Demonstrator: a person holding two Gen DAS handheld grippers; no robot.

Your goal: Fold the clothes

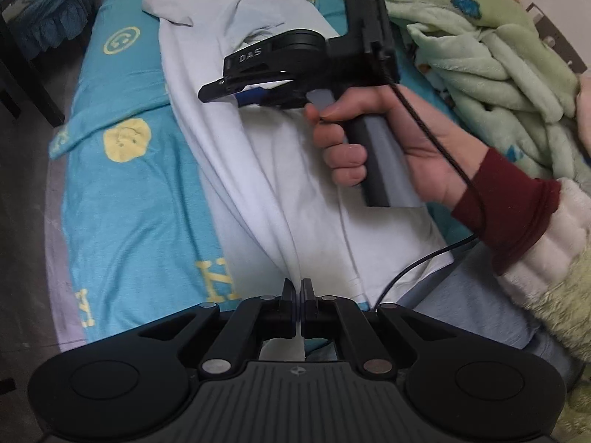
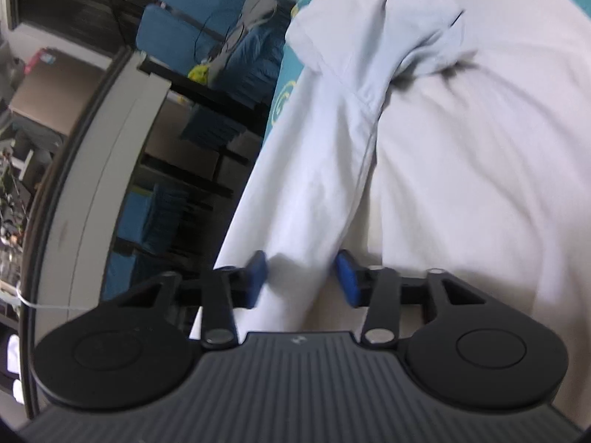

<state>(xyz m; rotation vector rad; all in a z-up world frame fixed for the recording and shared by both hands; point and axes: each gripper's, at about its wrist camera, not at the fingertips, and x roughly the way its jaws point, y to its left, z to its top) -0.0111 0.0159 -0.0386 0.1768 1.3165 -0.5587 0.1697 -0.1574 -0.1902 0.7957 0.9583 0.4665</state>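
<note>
A white polo shirt (image 1: 258, 170) lies lengthwise on the bed, collar at the far end. At the near end, my left gripper (image 1: 297, 291) is shut on the shirt's lower edge, and the cloth rises in a ridge into its pads. A hand (image 1: 351, 140) holds my right gripper (image 1: 210, 92) over the shirt's middle, pointing left. In the right wrist view the right gripper (image 2: 303, 277) stands open. A raised fold of the shirt (image 2: 461, 147) runs between its blue pads (image 2: 258, 273), which sit close at its sides.
The bed has a turquoise sheet (image 1: 140, 192) with yellow prints. A green fleece blanket (image 1: 480, 55) is heaped along the right side. A black cable (image 1: 424, 258) trails from the right gripper. Dark shelving (image 2: 192, 155) and blue cushions (image 2: 177, 33) stand beyond the bed's left edge.
</note>
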